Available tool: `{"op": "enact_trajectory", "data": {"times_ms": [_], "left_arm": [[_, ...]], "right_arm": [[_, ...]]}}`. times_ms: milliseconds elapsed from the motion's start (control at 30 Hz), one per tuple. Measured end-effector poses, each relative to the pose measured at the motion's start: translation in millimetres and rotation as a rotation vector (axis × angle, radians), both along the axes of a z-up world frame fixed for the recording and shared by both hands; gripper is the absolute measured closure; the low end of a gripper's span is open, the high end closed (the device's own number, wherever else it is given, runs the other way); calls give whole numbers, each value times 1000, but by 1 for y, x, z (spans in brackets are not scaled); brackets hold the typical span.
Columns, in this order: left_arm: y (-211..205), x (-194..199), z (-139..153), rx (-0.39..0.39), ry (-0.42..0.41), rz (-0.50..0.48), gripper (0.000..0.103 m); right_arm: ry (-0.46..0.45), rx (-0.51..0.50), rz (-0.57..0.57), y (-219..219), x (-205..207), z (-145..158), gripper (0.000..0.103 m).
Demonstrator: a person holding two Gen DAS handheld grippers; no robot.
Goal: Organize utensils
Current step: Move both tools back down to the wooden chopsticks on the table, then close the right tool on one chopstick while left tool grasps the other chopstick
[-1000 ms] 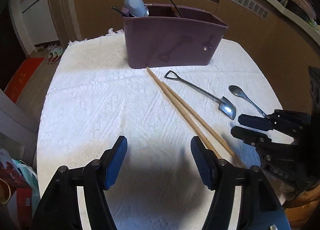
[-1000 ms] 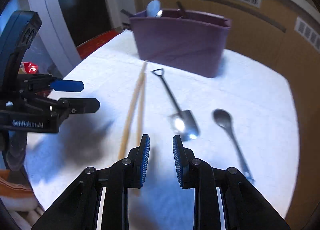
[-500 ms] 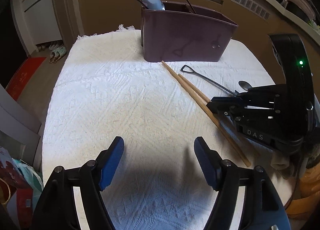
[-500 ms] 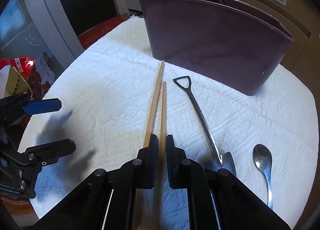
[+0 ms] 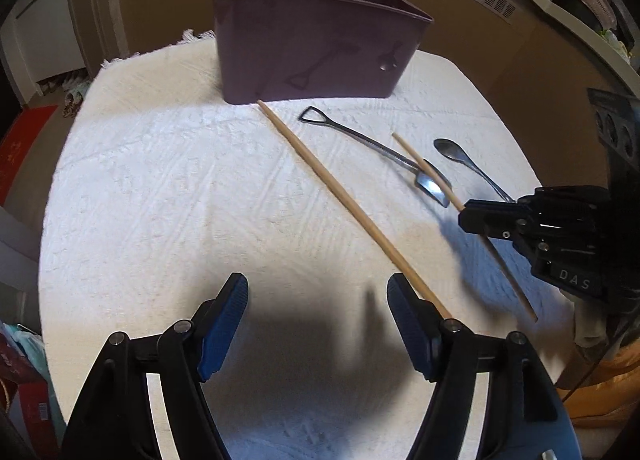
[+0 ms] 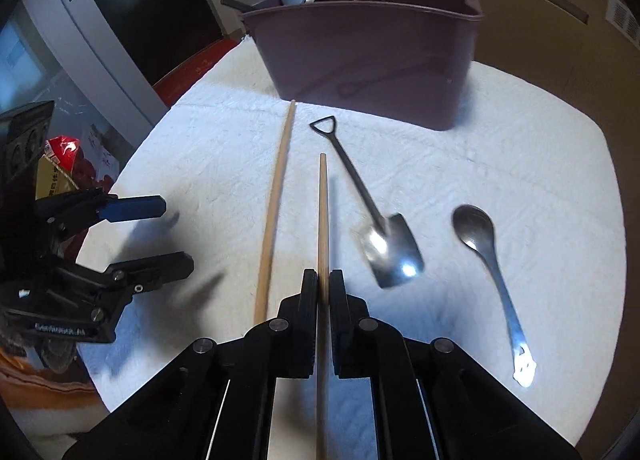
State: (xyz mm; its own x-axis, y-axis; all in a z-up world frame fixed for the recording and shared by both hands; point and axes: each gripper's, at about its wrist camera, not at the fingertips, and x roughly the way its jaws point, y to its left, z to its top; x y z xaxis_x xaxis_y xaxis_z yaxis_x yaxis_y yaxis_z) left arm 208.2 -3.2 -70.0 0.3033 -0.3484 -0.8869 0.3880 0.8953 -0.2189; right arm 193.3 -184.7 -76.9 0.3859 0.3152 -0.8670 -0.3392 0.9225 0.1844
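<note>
My right gripper (image 6: 323, 280) is shut on one wooden chopstick (image 6: 322, 212) and holds it lifted above the white cloth; it also shows in the left wrist view (image 5: 466, 216) with the chopstick (image 5: 424, 166) in it. The second chopstick (image 5: 340, 196) lies on the cloth, its near end by my open, empty left gripper (image 5: 318, 302). A shovel-shaped metal spoon (image 6: 376, 228) and a round metal spoon (image 6: 486, 256) lie to the right. The purple utensil holder (image 5: 312, 48) stands at the far side with utensils in it.
The round table under the white cloth (image 5: 160, 188) ends close on all sides. Cabinets stand behind the holder. Bags and a red packet (image 6: 60, 152) are on the floor to the left.
My right gripper closed on one chopstick and lifted it away from its pair, toward the right. My left gripper stayed open and shifted slightly.
</note>
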Motion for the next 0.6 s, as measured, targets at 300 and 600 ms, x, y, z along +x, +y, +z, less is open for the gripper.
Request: {"op": "enact_trajectory", "data": {"times_ms": [300, 600], "left_arm": [[-40, 49, -16, -13, 305, 107, 61], [-84, 78, -18, 237, 300, 170, 65]], "right_arm": [[-141, -142, -199, -71, -48, 6, 97], [-175, -87, -235, -77, -53, -6, 97]]}}
